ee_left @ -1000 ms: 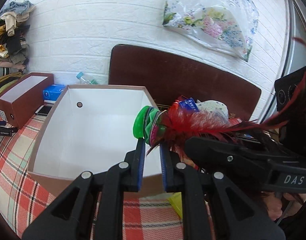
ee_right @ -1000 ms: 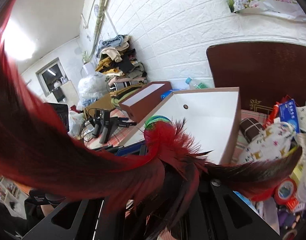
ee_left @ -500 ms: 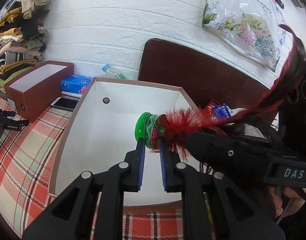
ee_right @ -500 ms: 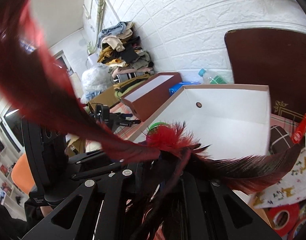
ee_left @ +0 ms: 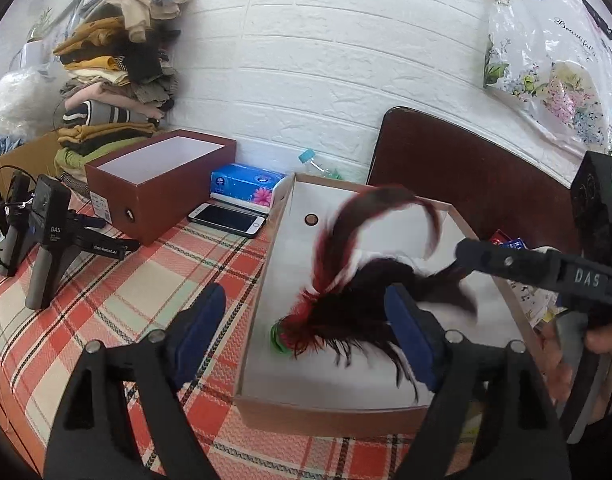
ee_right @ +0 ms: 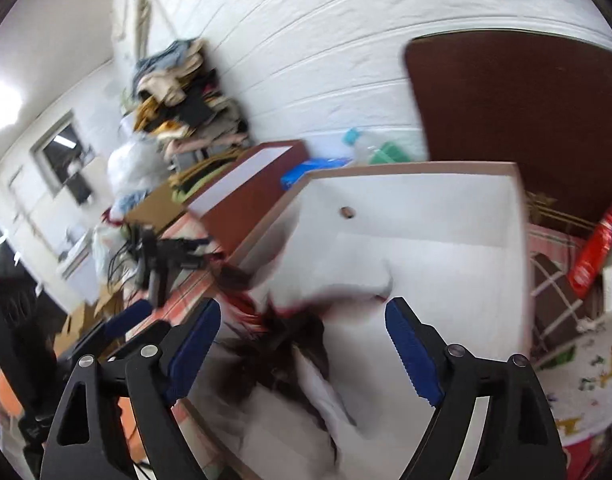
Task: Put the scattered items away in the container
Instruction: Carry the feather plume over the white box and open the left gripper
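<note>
left tongs [ee_left: 306, 332]: jaws spread wide, nothing between the blue pads, hovering over the near left edge of the box.
right tongs [ee_right: 301, 344]: jaws wide apart too, holding nothing, poised above the box.
feather shuttlecock [ee_left: 346, 308]: lying inside the white-lined box [ee_left: 346, 420], green base down near the left wall, red and dark feathers fanning up and right, between and beyond the left pads, free of both tongs.
table [ee_left: 105, 320]: plaid cloth, box sits on it.
</note>
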A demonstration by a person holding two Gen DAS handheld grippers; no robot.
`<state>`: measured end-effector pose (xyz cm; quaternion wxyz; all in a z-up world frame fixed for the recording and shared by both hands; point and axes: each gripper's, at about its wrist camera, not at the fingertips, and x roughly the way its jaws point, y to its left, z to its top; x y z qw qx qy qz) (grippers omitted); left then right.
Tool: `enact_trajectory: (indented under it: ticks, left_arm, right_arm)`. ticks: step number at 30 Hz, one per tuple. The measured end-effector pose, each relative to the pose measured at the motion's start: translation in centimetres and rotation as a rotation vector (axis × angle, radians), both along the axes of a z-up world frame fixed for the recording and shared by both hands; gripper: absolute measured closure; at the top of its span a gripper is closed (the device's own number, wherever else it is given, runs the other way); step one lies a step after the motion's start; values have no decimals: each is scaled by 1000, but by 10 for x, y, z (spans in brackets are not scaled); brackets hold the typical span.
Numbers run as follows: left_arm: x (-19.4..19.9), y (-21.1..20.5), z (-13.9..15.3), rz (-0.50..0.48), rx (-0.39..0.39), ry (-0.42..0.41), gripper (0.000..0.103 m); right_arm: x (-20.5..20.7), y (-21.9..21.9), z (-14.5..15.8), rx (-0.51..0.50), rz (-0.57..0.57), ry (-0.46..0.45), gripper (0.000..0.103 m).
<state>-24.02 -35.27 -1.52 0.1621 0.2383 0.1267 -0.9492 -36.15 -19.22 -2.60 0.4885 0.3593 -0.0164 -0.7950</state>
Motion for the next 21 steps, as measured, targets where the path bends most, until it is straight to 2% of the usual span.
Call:
enact_trajectory:
  ticks: [5,15,21]
  left_arm:
    - [1,2,-7,-13,22,-17,21]
    - [8,20,-2,-30,34,-23,21]
    - [13,49,10,-66,22,-18,21]
  right_arm:
    - [-5,25,5,-45,-60,-28,10]
    - [-2,63,21,-104,-91,-53,10]
    - [2,109,32,-137,-134,-40,10]
